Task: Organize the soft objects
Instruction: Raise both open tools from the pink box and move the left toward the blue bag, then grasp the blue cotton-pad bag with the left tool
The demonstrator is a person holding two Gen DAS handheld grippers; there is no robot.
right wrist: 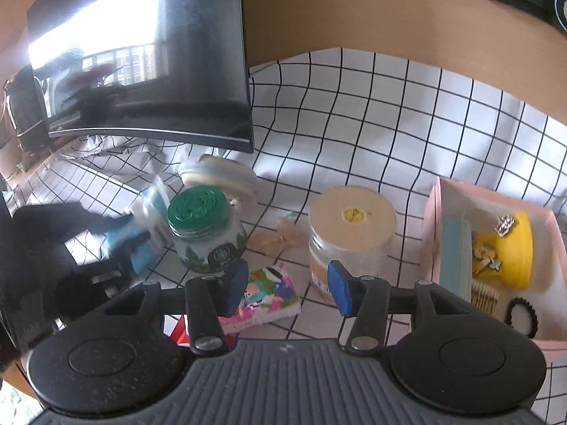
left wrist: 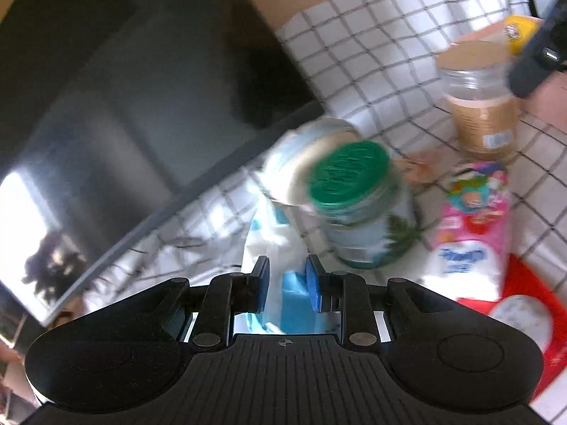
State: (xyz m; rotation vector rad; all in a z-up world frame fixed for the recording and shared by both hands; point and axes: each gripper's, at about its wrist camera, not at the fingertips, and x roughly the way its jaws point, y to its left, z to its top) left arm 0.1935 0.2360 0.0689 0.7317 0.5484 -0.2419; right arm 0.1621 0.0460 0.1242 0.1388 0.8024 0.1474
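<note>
My left gripper [left wrist: 286,281] is shut on a soft blue and white packet [left wrist: 273,244], held above the checked cloth; it also shows in the right wrist view [right wrist: 149,226]. A pink tissue pack [left wrist: 471,226] lies on the cloth to the right, and in the right wrist view [right wrist: 269,301] it sits just beyond my right gripper [right wrist: 288,287], which is open and empty above it. A crumpled beige wrapper [right wrist: 280,235] lies between the jars.
A green-lidded jar [right wrist: 203,230], a round white container [right wrist: 219,177] and a beige-lidded glass jar [right wrist: 349,233] stand on the checked cloth [right wrist: 354,124]. A pink box [right wrist: 436,219] at right holds a yellow item, sticks and a black band. A dark monitor [right wrist: 159,71] stands behind. A red item [left wrist: 531,283] lies lower right.
</note>
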